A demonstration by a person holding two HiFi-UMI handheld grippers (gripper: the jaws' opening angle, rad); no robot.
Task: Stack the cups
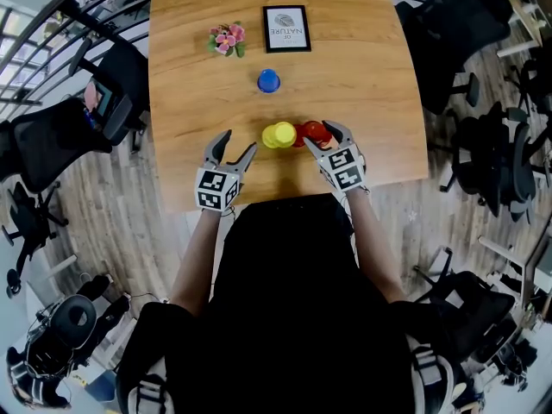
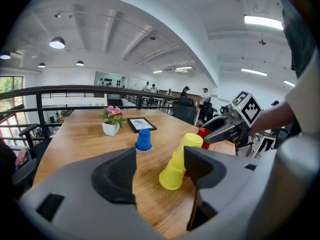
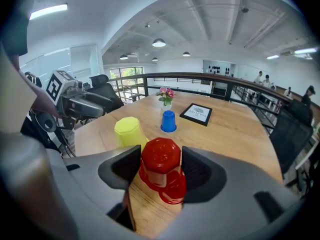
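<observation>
So the whole thing turns on the yellow/red pair. The right gripper (image 3: pixel 160 159) has its pads up against the sides of the red stack (image 3: pixel 167 184). It's gripping near the closed end, with the rims pointing down at the table (image 1: pixel 371 84). The yellow stack (image 2: pixel 179 165) is right beside it on the person's left, touching or as good as. It isn't upright: the rim is low on the near-left side and the closed end tips up toward the red one.

The left gripper (image 2: pixel 159 154) has its jaws wide with nothing between them. It hangs short of the yellow stack, which lies ahead and a bit to its right, so that's clearly the nearer hand for yellow.

The blue cup (image 1: pixel 268 80) stands alone further out toward the middle, well apart from both grippers.

My guess is red has to go up and left over yellow, and that lean will get in the way unless the left hand straightens it first.
</observation>
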